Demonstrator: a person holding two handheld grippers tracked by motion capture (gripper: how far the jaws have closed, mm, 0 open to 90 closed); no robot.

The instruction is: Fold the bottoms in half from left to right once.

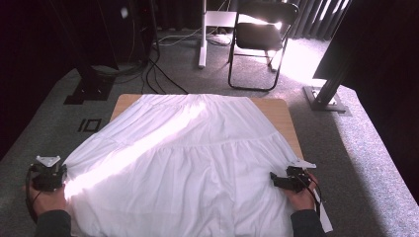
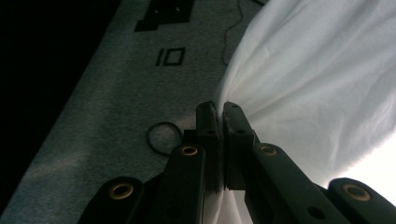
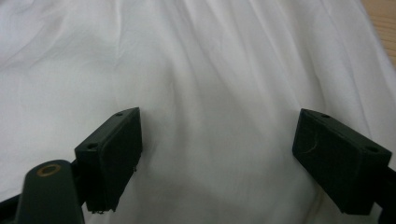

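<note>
Table (image 1: 284, 114): light wood top, bare only along the far edge and the far right corner; the same wood shows at a corner in the right gripper view.

On it: one white cloth (image 1: 188, 163), gathered and pleated, spread nearly over the whole top, its near and left edges hanging past the table.

Floor (image 1: 375, 163): grey carpet. On it: a black folding chair (image 1: 262, 39) beyond the table, black cables (image 1: 158, 74), black stand feet left and right.
</note>
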